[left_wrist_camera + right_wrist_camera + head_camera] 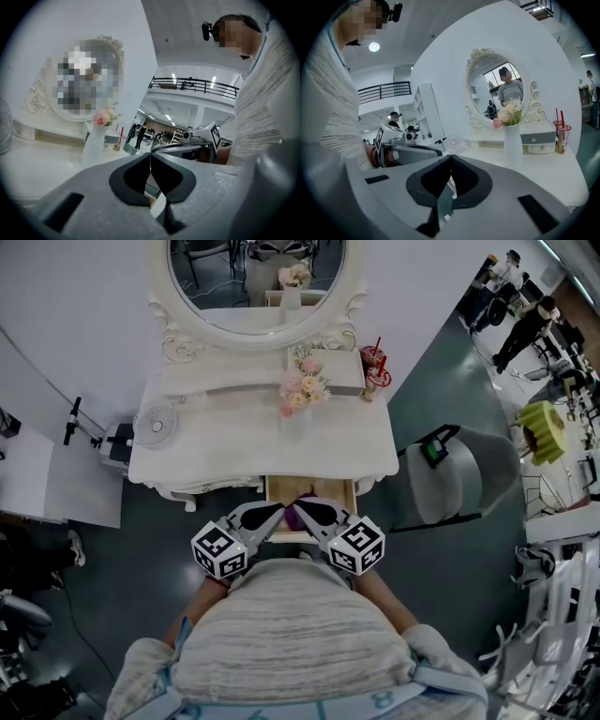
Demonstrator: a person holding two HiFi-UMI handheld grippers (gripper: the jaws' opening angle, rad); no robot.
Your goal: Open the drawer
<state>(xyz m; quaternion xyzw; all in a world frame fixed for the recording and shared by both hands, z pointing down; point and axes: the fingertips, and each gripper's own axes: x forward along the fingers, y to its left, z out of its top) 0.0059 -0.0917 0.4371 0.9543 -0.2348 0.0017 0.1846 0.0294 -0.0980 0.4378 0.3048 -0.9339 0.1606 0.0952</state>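
The white vanity table has its middle front drawer pulled out, showing a wooden inside with something purple lying in it. Both grippers hover just over the open drawer, close to the person's body, their tips nearly meeting. My left gripper is shut with nothing between its jaws. My right gripper is also shut and holds nothing. Neither touches the drawer front in these views.
On the tabletop stand a white vase of pink flowers, a small white fan, a drink cup with red straws and a small drawer box under the oval mirror. A grey chair stands right of the table.
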